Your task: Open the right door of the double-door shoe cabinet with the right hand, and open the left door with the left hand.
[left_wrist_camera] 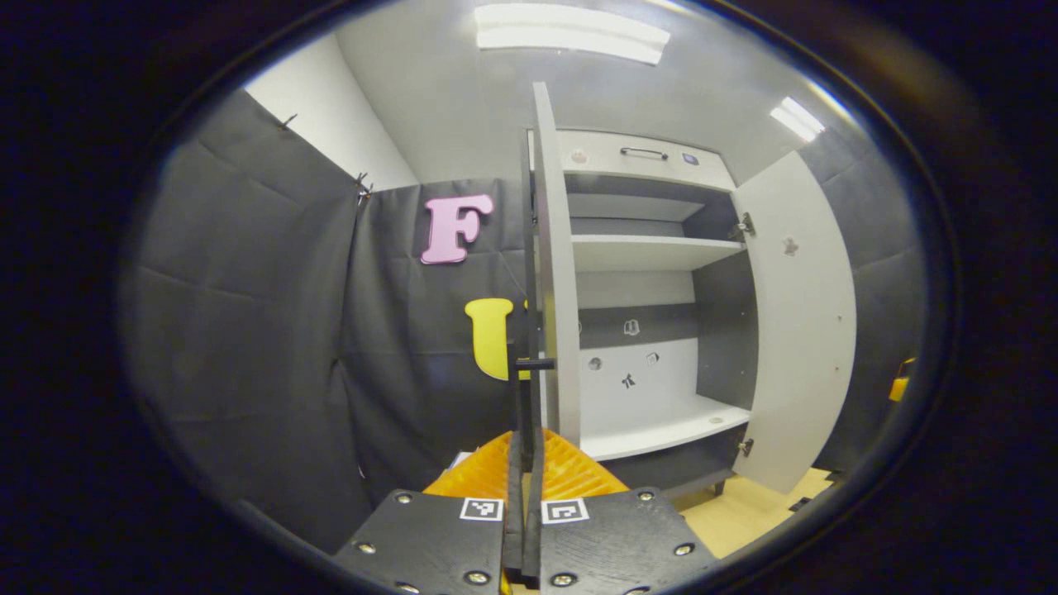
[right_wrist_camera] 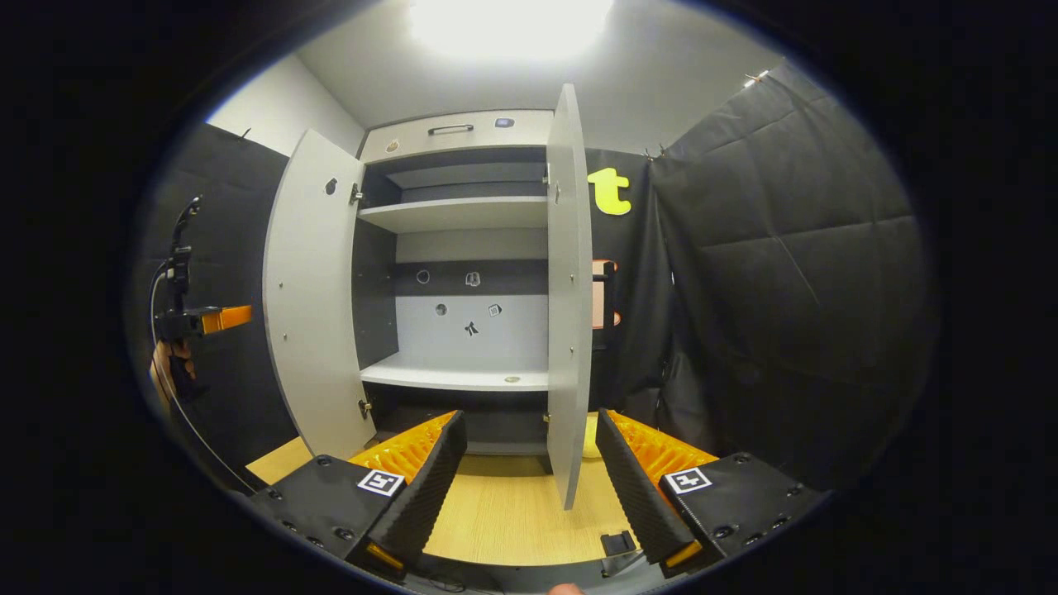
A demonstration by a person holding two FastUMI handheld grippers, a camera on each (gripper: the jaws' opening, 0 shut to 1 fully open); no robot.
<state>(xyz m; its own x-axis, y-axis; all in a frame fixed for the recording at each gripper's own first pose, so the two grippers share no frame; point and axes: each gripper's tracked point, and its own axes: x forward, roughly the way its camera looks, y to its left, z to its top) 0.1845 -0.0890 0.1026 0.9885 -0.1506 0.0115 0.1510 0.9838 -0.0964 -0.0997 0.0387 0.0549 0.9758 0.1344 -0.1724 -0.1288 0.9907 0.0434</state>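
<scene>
Even overhead light, sharp centre, strong fisheye bend at the rims.

In the left gripper view two ceiling lamps show as crisp bright strips without much flare; in the right gripper view one lamp blows out into white glare at the top. The white cabinet is well lit, its shelves casting soft shadows on the dark back panels below them. The black cloth stays dim. Door edges curve outward towards the picture rims, where the view darkens and softens. The floor is bright and in focus.
</scene>
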